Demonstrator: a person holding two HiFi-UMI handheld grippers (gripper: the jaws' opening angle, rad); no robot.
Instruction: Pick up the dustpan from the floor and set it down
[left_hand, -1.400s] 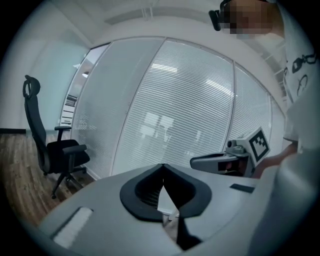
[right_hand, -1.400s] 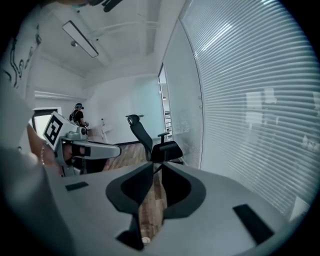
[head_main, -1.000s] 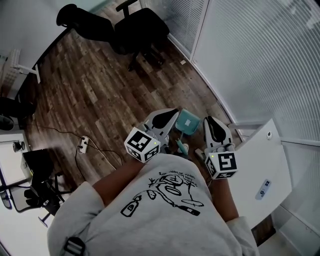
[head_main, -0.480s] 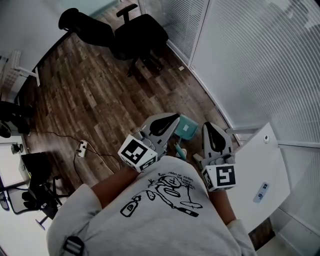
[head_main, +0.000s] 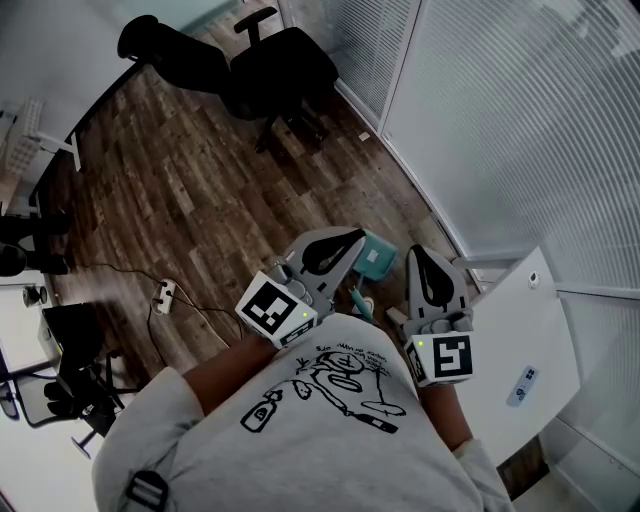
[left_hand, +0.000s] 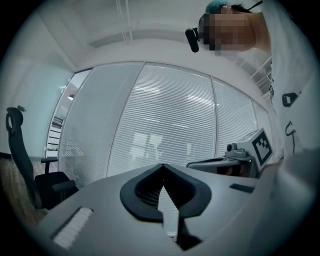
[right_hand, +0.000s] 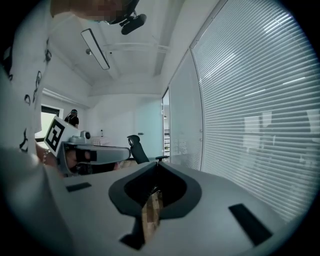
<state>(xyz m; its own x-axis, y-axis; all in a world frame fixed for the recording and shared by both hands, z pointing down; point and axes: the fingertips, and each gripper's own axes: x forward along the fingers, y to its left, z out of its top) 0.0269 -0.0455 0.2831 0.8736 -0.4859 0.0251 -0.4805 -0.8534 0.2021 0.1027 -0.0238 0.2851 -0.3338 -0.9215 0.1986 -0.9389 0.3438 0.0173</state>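
Starting with head view: left claw (head_main: 352, 238) and right claw (head_main: 419, 252) both lifted versus a second ago, now held level in front of the chest. Teal dustpan (head_main: 377, 256) still down on the wood floor (head_main: 200, 190), between the two tips and below them, gripped by neither. White tabletop (head_main: 520, 330) just to its right.

Switching to left gripper view: left claw fully closed, tips meeting, nothing pinched. Only window blinds (left_hand: 165, 115) beyond.

Switching to right gripper view: right claw closed as well, having shut from a small gap within the last second. Nothing between the pads, just a sliver of floor through the slot. No dustpan in either gripper view.

Reading for the task: looks like a retreat upward with empty claws. Either set-down already finished or pick-up never landed; can't tell which. If a pick-up remains, would need one claw reopened and another descent to the dustpan.
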